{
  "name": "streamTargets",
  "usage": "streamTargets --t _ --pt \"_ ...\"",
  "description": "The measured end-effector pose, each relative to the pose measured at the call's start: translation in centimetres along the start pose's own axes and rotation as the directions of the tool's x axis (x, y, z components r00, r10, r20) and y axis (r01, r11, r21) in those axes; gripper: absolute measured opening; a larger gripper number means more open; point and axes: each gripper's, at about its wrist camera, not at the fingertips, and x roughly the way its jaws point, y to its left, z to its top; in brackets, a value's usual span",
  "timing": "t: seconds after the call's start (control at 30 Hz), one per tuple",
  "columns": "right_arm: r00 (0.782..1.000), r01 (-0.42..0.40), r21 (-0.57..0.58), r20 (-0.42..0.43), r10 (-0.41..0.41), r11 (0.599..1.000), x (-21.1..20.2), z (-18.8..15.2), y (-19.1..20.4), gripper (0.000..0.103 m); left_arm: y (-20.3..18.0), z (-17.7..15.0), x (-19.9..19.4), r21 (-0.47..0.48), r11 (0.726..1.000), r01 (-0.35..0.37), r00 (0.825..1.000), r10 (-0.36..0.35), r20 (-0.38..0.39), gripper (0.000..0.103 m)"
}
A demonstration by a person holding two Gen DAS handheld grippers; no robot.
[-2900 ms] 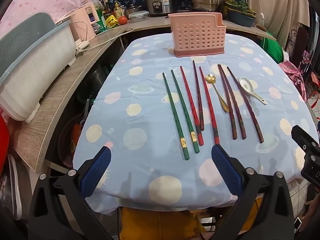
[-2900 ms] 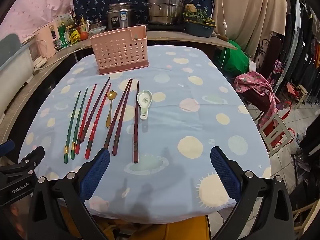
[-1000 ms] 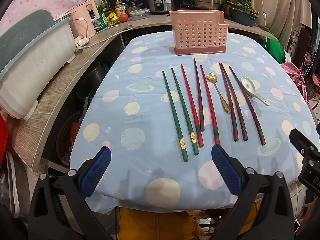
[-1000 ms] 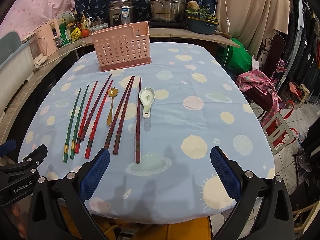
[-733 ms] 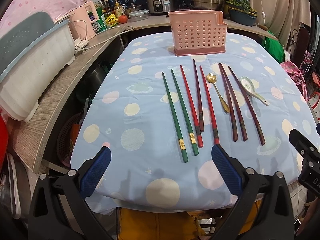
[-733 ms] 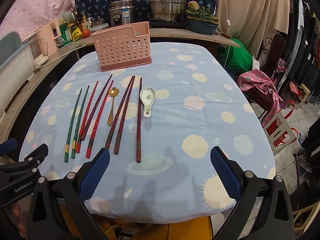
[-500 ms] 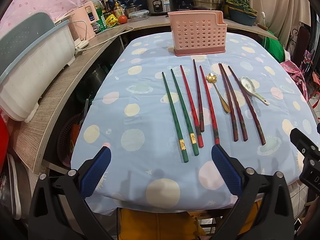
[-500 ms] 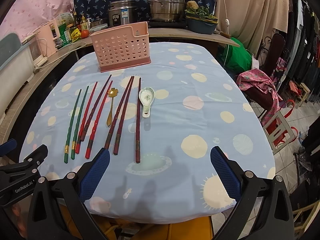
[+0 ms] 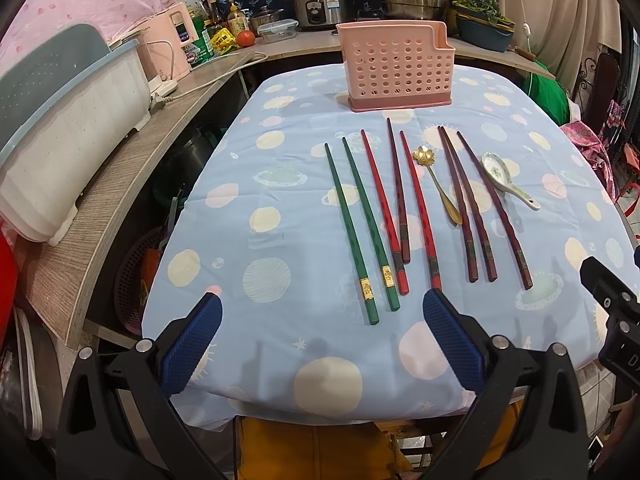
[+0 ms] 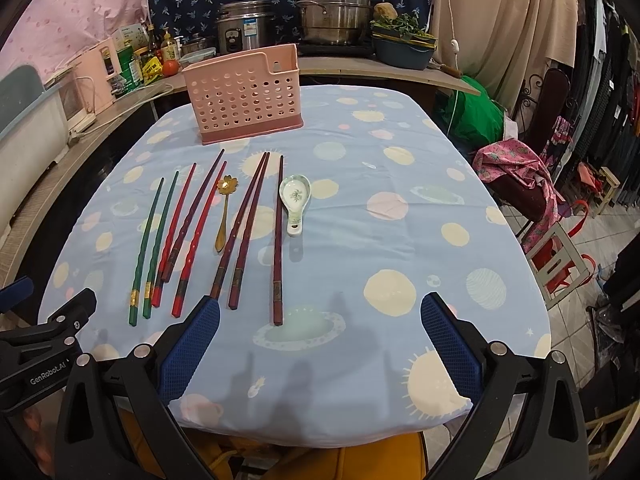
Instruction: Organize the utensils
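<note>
**A:** What is on the table?

**B:** A table point(image 9: 280, 248) covered in a pale blue cloth with round patterns. Laid side by side in a row, pointing away from the cameras: two green chopsticks point(image 9: 358, 226) at the left, then two red chopsticks point(image 9: 416, 210) with one dark brown chopstick point(image 9: 399, 188) between them, its handle end overlapping the left red one. Next comes a gold spoon point(image 9: 438, 184) with a flower-shaped bowl, then three more dark brown chopsticks point(image 9: 472, 208), and a white ceramic spoon point(image 9: 506, 180) at the far right.

**A:** Where would they go?

**B:** A pink perforated utensil holder point(image 9: 396, 72) stands upright at the far end of the table, well apart from the row.

**A:** And the grippers?

**B:** Both hover at the near edge of the table. The left gripper point(image 9: 322, 334) has its blue-padded jaws spread wide, holding nothing, near the green chopsticks' handle ends. The right gripper point(image 10: 320, 344) is likewise spread wide and empty, near the handle ends of the dark brown chopsticks.
</note>
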Motion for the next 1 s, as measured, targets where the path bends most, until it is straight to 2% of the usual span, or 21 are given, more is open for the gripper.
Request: streamTargets --t 0.47,0.87,1.0 --pt "1.000 -0.003 0.005 -0.006 0.003 1.000 0.6 0.1 -0.2 0.096 0.7 0.1 1.4 -0.008 1.000 0.011 1.000 -0.012 -0.022 0.096" --pt "1.000 -0.001 0.017 -0.029 0.002 1.000 2.8 0.4 -0.4 0.096 2.0 0.5 5.6 -0.050 0.999 0.005 0.997 -0.009 -0.083 0.095" --pt "0.999 -0.001 0.020 -0.036 0.001 1.000 3.4 0.5 -0.3 0.096 1.9 0.6 7.3 -0.055 0.998 0.020 0.993 -0.026 -0.114 0.091"
